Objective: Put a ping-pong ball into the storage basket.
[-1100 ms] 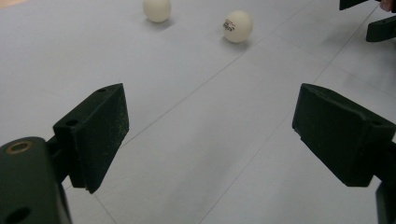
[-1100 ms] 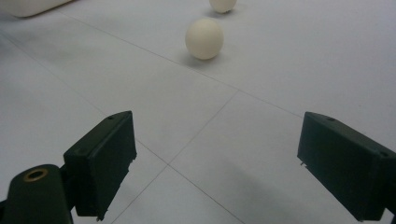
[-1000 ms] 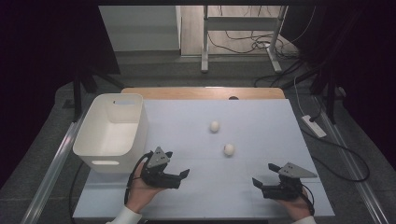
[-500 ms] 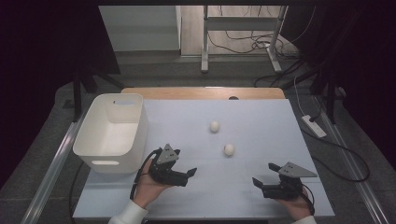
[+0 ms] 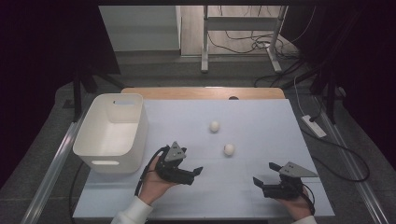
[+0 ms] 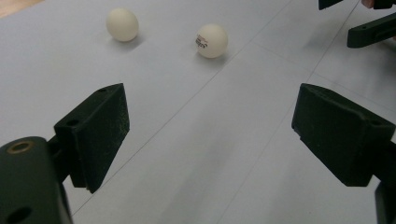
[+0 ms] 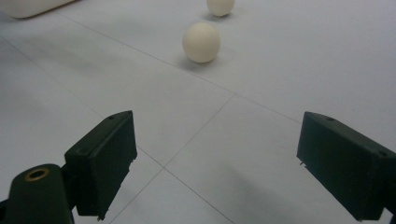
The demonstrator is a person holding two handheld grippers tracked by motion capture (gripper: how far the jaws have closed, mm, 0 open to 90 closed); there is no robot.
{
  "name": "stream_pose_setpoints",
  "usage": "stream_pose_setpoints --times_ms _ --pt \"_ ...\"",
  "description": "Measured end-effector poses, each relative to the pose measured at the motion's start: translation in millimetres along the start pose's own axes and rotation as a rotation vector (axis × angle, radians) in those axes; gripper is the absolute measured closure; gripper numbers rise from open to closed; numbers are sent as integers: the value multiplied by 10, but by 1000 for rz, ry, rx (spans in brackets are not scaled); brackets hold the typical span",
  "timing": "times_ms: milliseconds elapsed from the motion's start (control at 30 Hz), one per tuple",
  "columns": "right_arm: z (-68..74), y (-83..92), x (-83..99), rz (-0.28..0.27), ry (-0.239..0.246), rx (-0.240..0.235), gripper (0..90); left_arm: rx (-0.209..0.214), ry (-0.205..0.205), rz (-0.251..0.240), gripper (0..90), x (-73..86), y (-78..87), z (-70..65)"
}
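Left gripper (image 5: 195, 171) has shifted rightward since a second ago, off from the white rectangular plastic bin (image 5: 112, 132) and toward the two small cream-white balls; it sits low over the pale grey table surface (image 5: 261, 121), jaws spread wide and empty. Right gripper (image 5: 259, 181) unchanged, well right of the bin near the table's front edge, jaws likewise wide with nothing between. Nearer ball (image 5: 229, 149) lies right of the bin, between the two grippers and a little beyond them; farther ball (image 5: 214, 126) sits just behind it, the two apart, neither moved. The left gripper view shows dark printed lettering on the nearer ball (image 6: 211, 40), too small to make out from the high view, and the other gripper's black jaw at the top right corner. The right gripper view catches a corner of the bin (image 7: 32, 5) at upper left.
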State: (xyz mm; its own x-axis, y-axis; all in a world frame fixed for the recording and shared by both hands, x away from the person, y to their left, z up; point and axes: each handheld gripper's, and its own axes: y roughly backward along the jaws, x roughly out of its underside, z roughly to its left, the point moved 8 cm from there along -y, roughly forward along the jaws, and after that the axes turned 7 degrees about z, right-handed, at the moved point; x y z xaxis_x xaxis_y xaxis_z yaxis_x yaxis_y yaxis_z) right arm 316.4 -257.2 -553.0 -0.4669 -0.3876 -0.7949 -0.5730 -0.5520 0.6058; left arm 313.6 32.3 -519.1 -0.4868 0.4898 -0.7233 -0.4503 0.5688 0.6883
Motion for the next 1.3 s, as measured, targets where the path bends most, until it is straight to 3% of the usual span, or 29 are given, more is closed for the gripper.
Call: stream_pose_setpoints --times_ms 867,1300 --pt "12 -6 9 8 11 4 119 10 -7 27 120 -143 -250 30" --pt "15 -12 13 12 14 2 119 -2 7 44 125 -229 -373 137"
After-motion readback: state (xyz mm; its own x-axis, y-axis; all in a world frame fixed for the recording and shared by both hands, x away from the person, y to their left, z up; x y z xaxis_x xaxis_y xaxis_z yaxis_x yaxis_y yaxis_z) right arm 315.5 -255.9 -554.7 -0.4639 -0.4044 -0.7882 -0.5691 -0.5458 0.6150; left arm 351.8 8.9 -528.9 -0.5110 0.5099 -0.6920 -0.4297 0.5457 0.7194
